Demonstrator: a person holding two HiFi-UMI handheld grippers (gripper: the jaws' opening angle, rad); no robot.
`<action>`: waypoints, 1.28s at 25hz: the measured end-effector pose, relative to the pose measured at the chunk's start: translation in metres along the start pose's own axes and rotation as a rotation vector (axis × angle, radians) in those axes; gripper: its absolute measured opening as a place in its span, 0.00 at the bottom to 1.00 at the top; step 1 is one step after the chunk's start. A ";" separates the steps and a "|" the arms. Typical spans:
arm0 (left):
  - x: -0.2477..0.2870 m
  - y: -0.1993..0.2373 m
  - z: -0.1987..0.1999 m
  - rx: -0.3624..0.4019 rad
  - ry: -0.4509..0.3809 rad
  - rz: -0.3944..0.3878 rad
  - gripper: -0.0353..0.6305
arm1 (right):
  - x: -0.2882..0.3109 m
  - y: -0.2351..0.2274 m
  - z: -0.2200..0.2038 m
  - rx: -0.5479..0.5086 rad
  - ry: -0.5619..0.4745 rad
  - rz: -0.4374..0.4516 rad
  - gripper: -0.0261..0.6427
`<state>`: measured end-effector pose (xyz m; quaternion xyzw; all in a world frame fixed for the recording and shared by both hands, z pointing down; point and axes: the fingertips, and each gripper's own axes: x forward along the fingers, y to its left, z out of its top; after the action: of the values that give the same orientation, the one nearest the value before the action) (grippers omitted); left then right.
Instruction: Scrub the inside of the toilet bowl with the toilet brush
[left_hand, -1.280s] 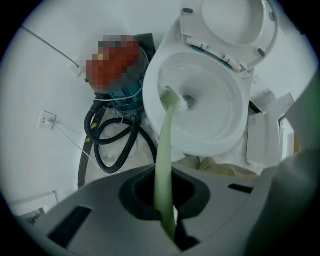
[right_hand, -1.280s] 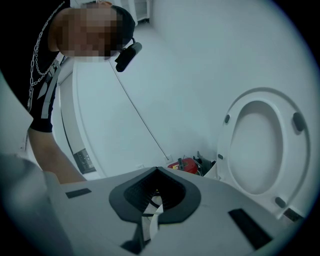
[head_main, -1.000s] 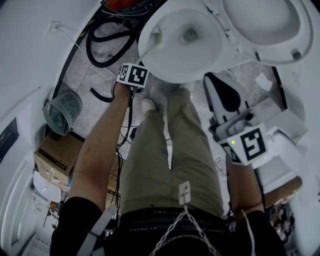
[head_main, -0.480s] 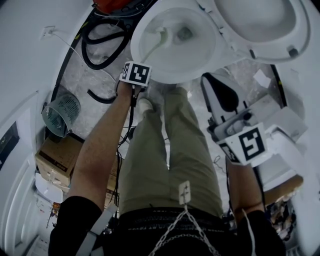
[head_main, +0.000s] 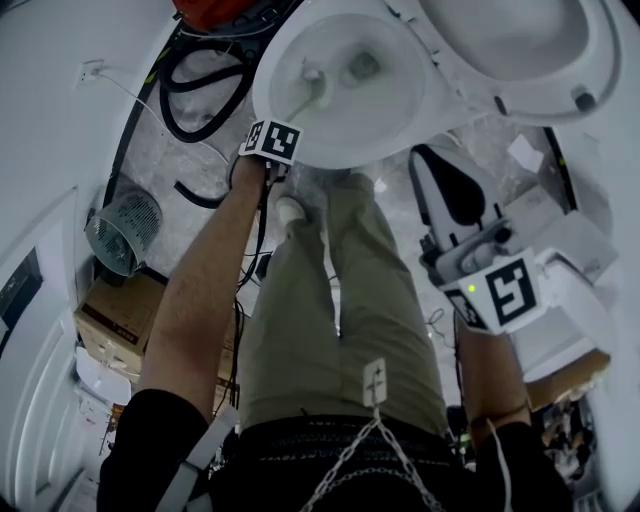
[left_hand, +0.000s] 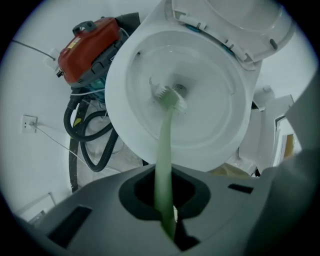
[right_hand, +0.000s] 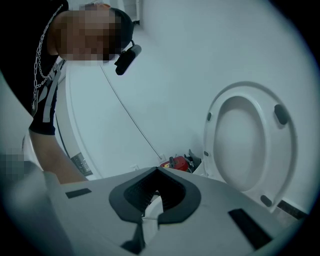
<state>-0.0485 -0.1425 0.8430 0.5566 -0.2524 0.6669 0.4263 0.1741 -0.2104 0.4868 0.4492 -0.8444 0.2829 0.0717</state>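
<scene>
One toilet brush (left_hand: 163, 145) clenched in left gripper (left_hand: 168, 218), right gripper (right_hand: 149, 222) closed, red vacuum (left_hand: 88, 48) beside bowl (left_hand: 222, 131)

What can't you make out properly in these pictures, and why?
- Toilet brush head: blurred in the left gripper view; contact with the toilet bowl unclear.
- Its handle end: hidden inside the left gripper jaws.
- Red vacuum: cut off by the head view's top edge.
</scene>
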 end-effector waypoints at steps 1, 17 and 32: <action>0.000 0.000 0.001 0.003 0.017 -0.002 0.05 | -0.001 -0.001 0.000 0.003 -0.002 0.002 0.03; -0.008 0.000 0.018 0.045 0.138 -0.042 0.05 | -0.022 -0.034 -0.011 0.018 -0.007 -0.023 0.03; -0.016 0.003 0.099 0.090 0.083 0.034 0.05 | -0.023 -0.046 -0.007 0.011 0.008 -0.028 0.03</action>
<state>0.0010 -0.2286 0.8535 0.5426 -0.2138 0.7073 0.3995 0.2229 -0.2102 0.5033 0.4602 -0.8361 0.2885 0.0765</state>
